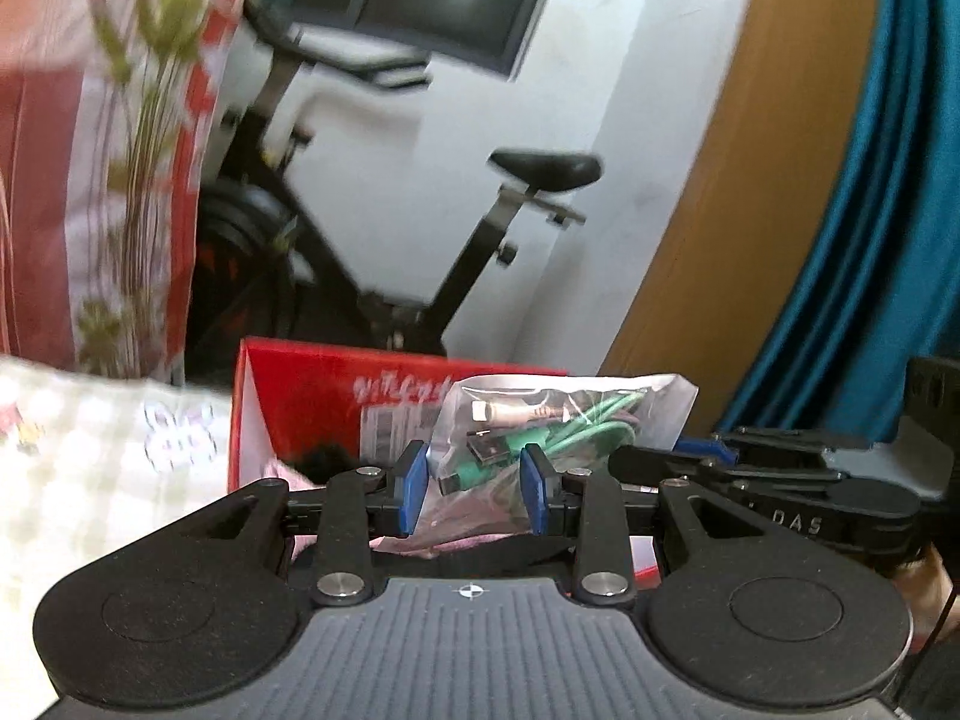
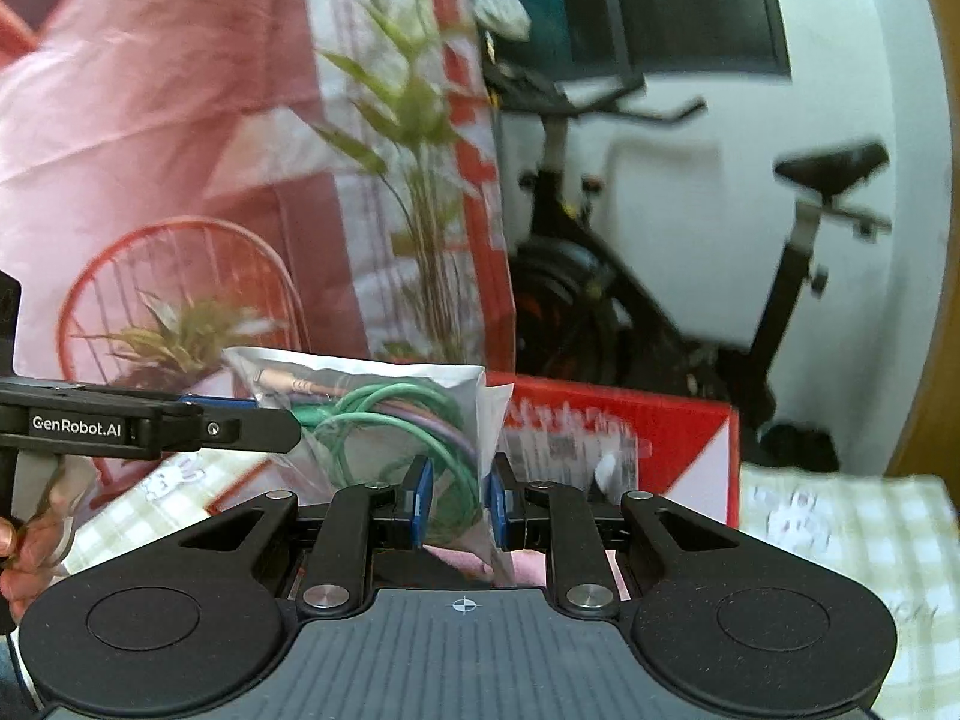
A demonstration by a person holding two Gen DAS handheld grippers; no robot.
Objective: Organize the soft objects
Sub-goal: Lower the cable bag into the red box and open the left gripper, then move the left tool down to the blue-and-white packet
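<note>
A clear plastic bag of cables (image 1: 558,420) with green cords and USB plugs is held up between both grippers above a red cardboard box (image 1: 312,414). My left gripper (image 1: 477,489) is shut on the bag's lower part. My right gripper (image 2: 459,501) is shut on the bag's other edge (image 2: 390,420). The right gripper shows at the right of the left wrist view (image 1: 780,474). The left gripper shows at the left of the right wrist view (image 2: 150,420). Something pink (image 2: 456,561) lies in the box below the bag.
The red box (image 2: 672,438) stands on a checked cloth (image 2: 840,534). Behind it are an exercise bike (image 1: 420,240), a plant (image 2: 414,180), a red patterned curtain (image 2: 180,120), a white wall, a wooden panel (image 1: 750,180) and a teal curtain (image 1: 888,210).
</note>
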